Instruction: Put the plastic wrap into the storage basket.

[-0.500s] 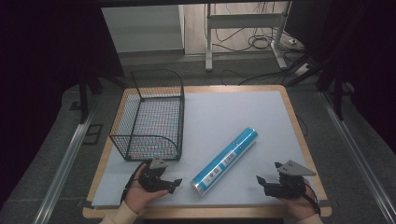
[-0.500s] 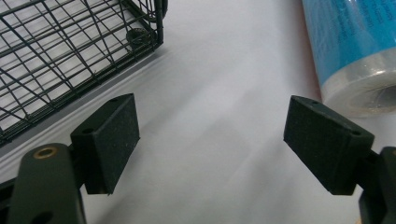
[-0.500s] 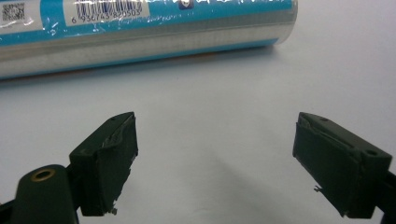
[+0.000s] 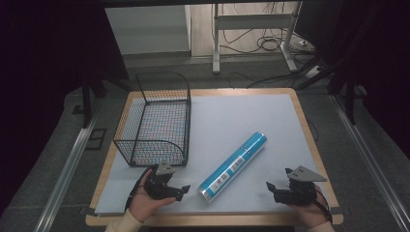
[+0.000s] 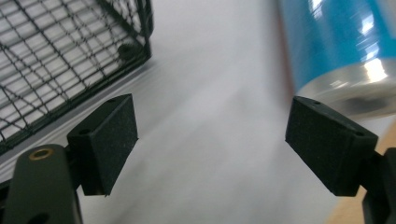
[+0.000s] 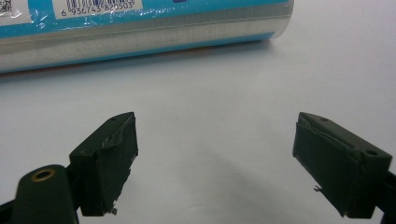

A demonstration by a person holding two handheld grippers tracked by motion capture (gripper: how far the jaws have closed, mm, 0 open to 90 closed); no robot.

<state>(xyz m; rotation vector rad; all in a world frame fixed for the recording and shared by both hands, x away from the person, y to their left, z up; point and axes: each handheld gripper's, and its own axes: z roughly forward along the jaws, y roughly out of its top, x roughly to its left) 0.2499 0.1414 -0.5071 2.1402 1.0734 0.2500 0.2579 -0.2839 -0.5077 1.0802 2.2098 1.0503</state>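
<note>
High view puts your left hand-held gripper [image 4: 181, 191] a little nearer the tube [image 4: 233, 167] than half a second ago; your right hand-held gripper [image 4: 271, 187] has barely shifted. Both are spread wide and hold nothing. The tube has not moved: it lies slantwise on the worktop [image 4: 232, 121], between your grippers, touching neither. The basket [image 4: 157, 121] stands at the left as before. Left gripper view has the tube's near end just past one jaw.
</note>
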